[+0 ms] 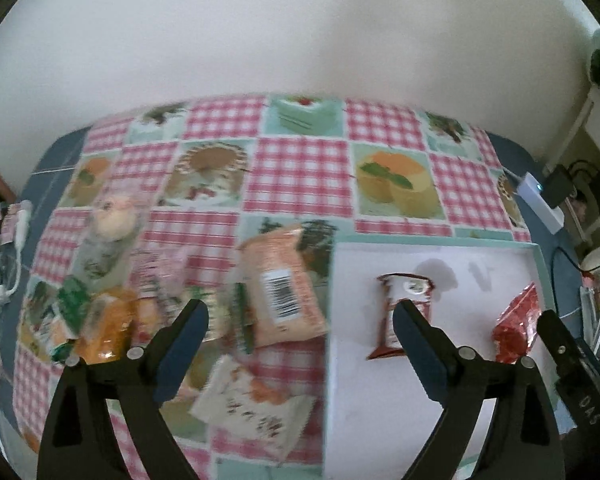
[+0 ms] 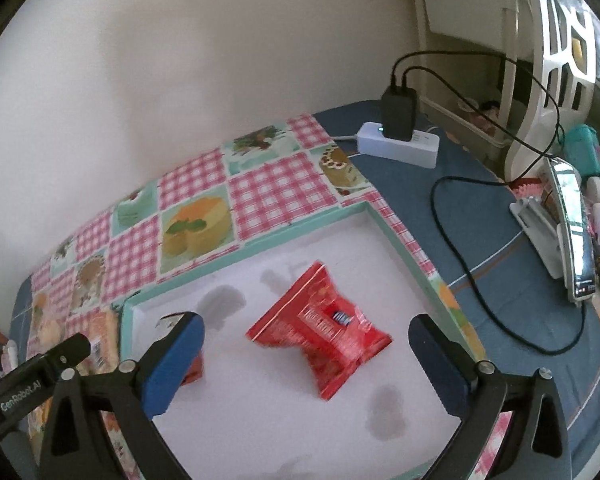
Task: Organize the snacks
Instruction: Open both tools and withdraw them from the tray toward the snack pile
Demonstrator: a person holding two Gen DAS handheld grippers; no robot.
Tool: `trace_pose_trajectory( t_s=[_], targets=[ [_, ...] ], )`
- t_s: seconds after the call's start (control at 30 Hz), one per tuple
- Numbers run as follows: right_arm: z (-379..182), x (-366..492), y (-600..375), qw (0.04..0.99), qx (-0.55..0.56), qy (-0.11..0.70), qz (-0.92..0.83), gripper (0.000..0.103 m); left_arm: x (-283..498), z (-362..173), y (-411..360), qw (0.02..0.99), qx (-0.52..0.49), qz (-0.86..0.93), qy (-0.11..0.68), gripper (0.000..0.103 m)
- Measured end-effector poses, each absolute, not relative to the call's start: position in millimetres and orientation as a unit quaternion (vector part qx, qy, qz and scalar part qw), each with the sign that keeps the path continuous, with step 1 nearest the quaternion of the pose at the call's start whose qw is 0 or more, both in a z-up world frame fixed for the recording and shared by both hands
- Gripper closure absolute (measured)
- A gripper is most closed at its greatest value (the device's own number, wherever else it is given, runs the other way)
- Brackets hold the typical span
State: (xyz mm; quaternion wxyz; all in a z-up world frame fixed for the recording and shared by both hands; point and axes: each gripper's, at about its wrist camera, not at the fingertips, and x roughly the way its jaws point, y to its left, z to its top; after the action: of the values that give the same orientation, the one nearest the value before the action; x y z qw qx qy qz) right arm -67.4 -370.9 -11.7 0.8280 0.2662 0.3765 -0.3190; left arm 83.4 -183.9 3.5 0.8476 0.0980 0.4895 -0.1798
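A white tray with a teal rim [image 1: 440, 240] lies on the checked tablecloth. In it are a small brown-red packet [image 1: 404, 288] and a red foil packet [image 1: 516, 328]. My left gripper [image 1: 300, 312] is open and holds nothing; it hangs over the tray's left edge. A peach packet with a barcode [image 1: 280, 280], a white packet [image 1: 256, 404] and a blurred pile of snacks [image 1: 108, 320] lie left of the tray. In the right wrist view my right gripper [image 2: 306, 324] is open above the red foil packet [image 2: 320, 332], its pads clear of it. The brown-red packet [image 2: 192, 372] is half hidden behind one finger.
A white power strip with a black charger [image 2: 400, 144] sits at the table's far right corner. Black cables [image 2: 460, 264] trail across the blue cloth to a phone on a stand [image 2: 572, 232]. A white chair [image 2: 556, 60] stands beyond. A plain wall backs the table.
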Motion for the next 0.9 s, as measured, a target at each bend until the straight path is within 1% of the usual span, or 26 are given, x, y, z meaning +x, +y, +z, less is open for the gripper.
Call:
trace_pose_trajectory(
  t_s=[0.23, 0.47, 0.6, 0.73, 0.9],
  targets=[
    [5.5, -69.9, -335.2, 0.847, 0.252, 0.366, -0.293, 0.0, 68.5, 15.0, -140.5, 0.88, 0.109, -0.141, 0.441, 0.009],
    [19.6, -75.2, -290.4, 0.867, 0.213, 0.35, -0.283, 0.0, 58.5, 25.7, -90.3, 0.897, 0.089, -0.086, 0.425, 0.009],
    [23.4, -72.1, -265.4, 0.873, 0.182, 0.357, -0.278, 0.0, 56.8, 31.1, -60.6, 0.905, 0.084, -0.045, 0.414, 0.009],
    [24.1, -67.9, -244.0, 0.876, 0.17, 0.367, -0.262, 0.0, 58.3, 26.0, -38.6, 0.899, 0.087, -0.022, 0.43, 0.009],
    [22.1, -59.7, -216.9, 0.879, 0.172, 0.383, -0.226, 0.0, 68.5, 9.7, -14.3, 0.875, 0.081, 0.002, 0.478, 0.009]
  ],
)
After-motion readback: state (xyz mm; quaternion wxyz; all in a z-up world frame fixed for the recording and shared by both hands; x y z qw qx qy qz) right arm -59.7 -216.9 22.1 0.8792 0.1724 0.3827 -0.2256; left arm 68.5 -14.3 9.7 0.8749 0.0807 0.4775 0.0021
